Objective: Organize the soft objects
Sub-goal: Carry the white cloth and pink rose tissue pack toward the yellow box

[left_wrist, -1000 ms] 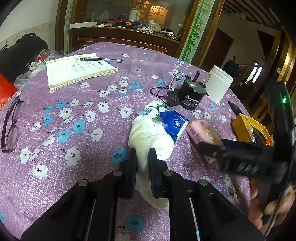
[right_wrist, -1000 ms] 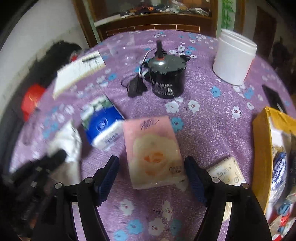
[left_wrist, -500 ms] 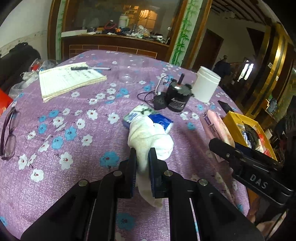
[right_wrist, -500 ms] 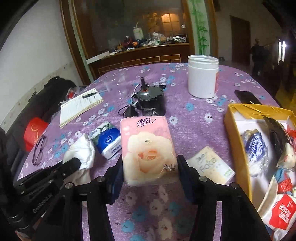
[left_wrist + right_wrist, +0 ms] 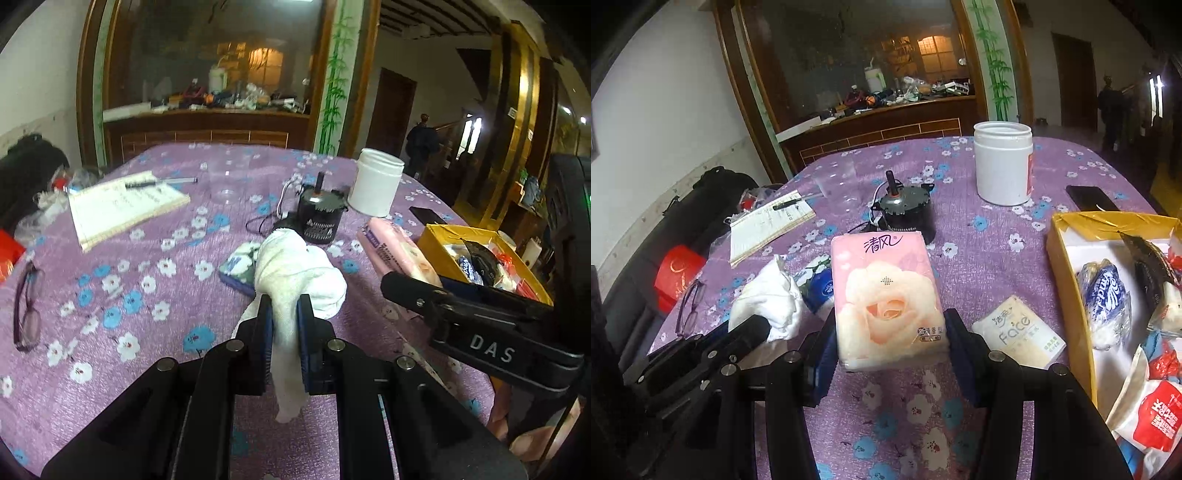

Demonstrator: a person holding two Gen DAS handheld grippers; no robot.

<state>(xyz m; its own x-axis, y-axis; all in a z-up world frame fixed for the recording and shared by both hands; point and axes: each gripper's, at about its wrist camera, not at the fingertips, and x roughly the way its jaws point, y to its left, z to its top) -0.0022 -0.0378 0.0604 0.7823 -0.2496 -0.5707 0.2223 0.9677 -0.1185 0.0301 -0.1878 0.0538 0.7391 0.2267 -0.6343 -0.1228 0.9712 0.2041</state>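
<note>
Now both carries are underway: white cloth (image 5: 295,280) clenched in left tongs (image 5: 284,332), pink tissue pack (image 5: 886,295) gripped by right tongs (image 5: 890,354); next, the yellow box (image 5: 1067,295) on the right must be reached.

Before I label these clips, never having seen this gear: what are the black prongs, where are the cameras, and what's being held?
No robot here: a person carries a hand-held gripper in each hand, with a fisheye camera looking along its two fingers. In the left view, the left hand-held gripper pinches a white cloth. In the right view, the right hand-held gripper clamps a pink tissue pack. Both are lifted above the purple flowered tablecloth. On it lie a blue tissue pack, a small Face pack, a notebook, glasses, a white jar and a yellow box holding other packets.
</note>
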